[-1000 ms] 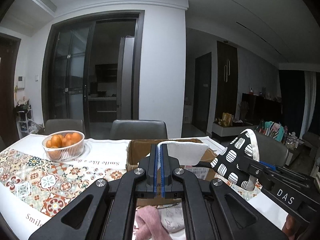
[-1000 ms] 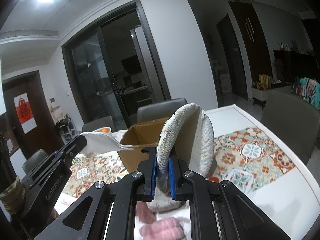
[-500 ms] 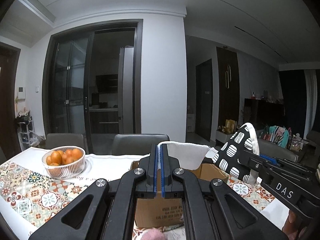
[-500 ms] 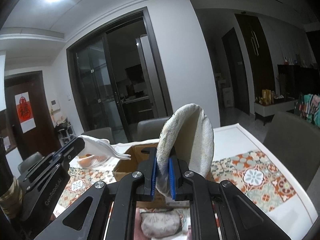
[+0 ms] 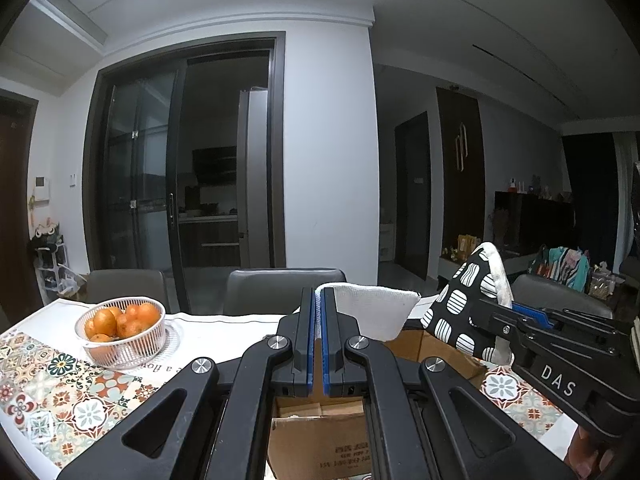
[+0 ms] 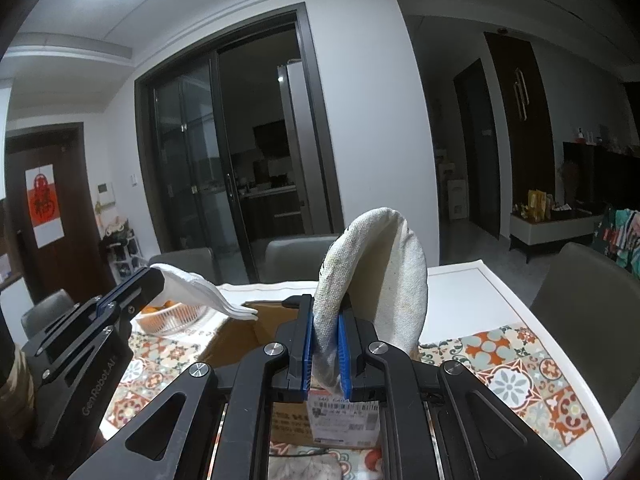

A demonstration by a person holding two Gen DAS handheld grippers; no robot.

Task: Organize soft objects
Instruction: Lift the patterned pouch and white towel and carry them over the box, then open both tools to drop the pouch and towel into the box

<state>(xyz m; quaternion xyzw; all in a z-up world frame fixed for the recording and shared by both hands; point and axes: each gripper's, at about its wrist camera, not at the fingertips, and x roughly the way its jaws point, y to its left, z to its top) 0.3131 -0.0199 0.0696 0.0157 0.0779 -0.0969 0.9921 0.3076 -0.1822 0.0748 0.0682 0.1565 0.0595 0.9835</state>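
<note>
My left gripper (image 5: 319,312) is shut on a white cloth (image 5: 372,316) that sticks out to the right of its blue pads, above an open cardboard box (image 5: 320,436). My right gripper (image 6: 325,320) is shut on an oven mitt (image 6: 384,272), cream inside and black with white patches outside (image 5: 468,312); the mitt stands up from the jaws. Each gripper shows in the other's view: the left one (image 6: 154,280) with the white cloth (image 6: 200,292), the right one (image 5: 500,324) at the right. Both hang over the box (image 6: 240,336).
A white wire basket of oranges (image 5: 120,330) sits on the patterned table runner (image 5: 60,392) at the left. Grey chairs (image 5: 280,288) stand behind the table, one (image 6: 584,320) at the right. Another soft item (image 6: 308,466) lies on the table in front of the box.
Both grippers have drawn back and a little upward with their cloths. The box now lies lower and nearer in both views; the pink soft item has dropped out of sight.
</note>
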